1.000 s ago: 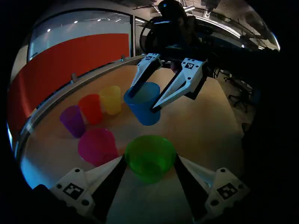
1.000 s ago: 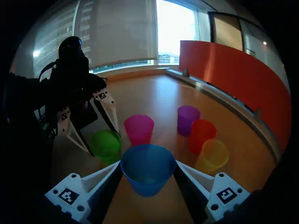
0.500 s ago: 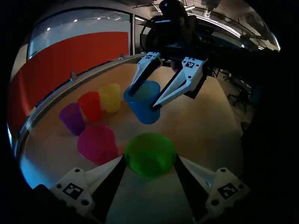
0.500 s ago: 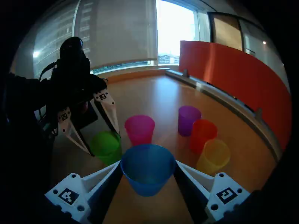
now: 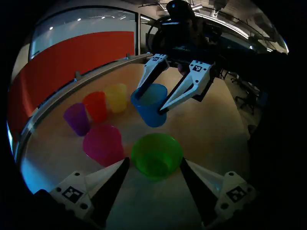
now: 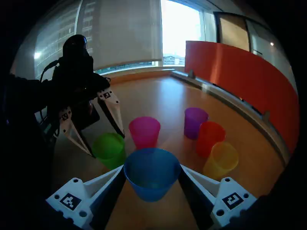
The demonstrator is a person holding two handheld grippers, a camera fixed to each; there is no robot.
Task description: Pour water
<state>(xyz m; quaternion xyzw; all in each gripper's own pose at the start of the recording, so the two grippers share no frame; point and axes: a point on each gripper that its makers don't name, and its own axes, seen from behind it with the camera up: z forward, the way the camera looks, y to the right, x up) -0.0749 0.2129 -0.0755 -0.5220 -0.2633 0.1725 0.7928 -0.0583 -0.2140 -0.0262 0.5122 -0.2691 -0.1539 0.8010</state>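
table: stretching out in warm wood, carrying four cups for certain
pink cup: standing upright, serving as the landmark
purple cup: standing upright near the pink cup, toward the table edge
red cup: standing farther from the pink cup, just past the purple
yellow cup: standing farthest from the pink cup, just beside the red
green cup: sitting just beside the pink cup, contact with the table not showing clearly

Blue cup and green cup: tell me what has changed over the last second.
Very little. The left tongs drifted slightly, so the pink cup and the other table cups shifted a touch in the left gripper view, and the blue cup sits slightly further right there. Nothing was taken or let go: the left tongs still hold the green cup, and the right tongs still hold the blue cup.
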